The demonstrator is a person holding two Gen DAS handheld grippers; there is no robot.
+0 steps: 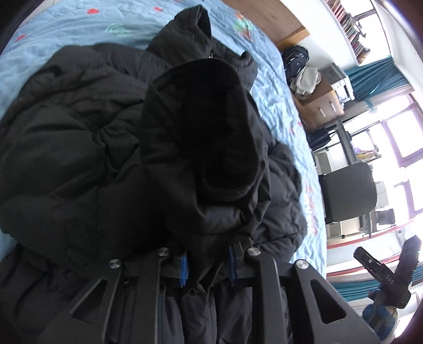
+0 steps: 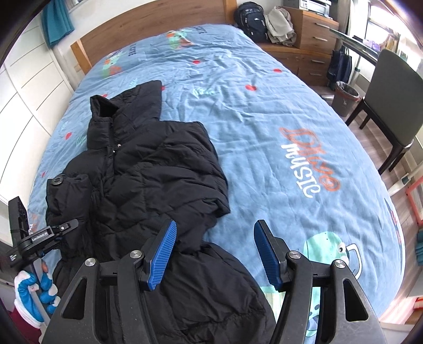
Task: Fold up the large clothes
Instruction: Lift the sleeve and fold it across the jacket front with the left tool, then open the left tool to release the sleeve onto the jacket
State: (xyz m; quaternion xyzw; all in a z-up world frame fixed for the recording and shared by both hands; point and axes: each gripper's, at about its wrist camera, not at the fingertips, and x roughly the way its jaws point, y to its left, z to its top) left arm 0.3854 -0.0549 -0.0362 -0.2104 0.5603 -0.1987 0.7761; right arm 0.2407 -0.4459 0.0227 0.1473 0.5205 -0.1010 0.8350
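Observation:
A black puffer jacket (image 2: 148, 169) lies on the blue bedspread (image 2: 264, 111), hood toward the headboard, one sleeve folded across its front. My left gripper (image 1: 207, 267) is shut on the jacket's sleeve (image 1: 201, 148), whose cuff opening faces the camera; the sleeve is lifted over the jacket body (image 1: 66, 148). The left gripper also shows in the right wrist view (image 2: 56, 230), at the jacket's left edge. My right gripper (image 2: 214, 254) is open and empty above the jacket's lower edge. It shows in the left wrist view (image 1: 386, 272) at the lower right.
A wooden headboard (image 2: 148, 26) stands at the far end of the bed. To the right stand a wooden drawer unit (image 2: 314, 37) with a backpack (image 2: 251, 18) and clothes, a bin (image 2: 346, 98), a glass desk and a dark chair (image 2: 394, 105).

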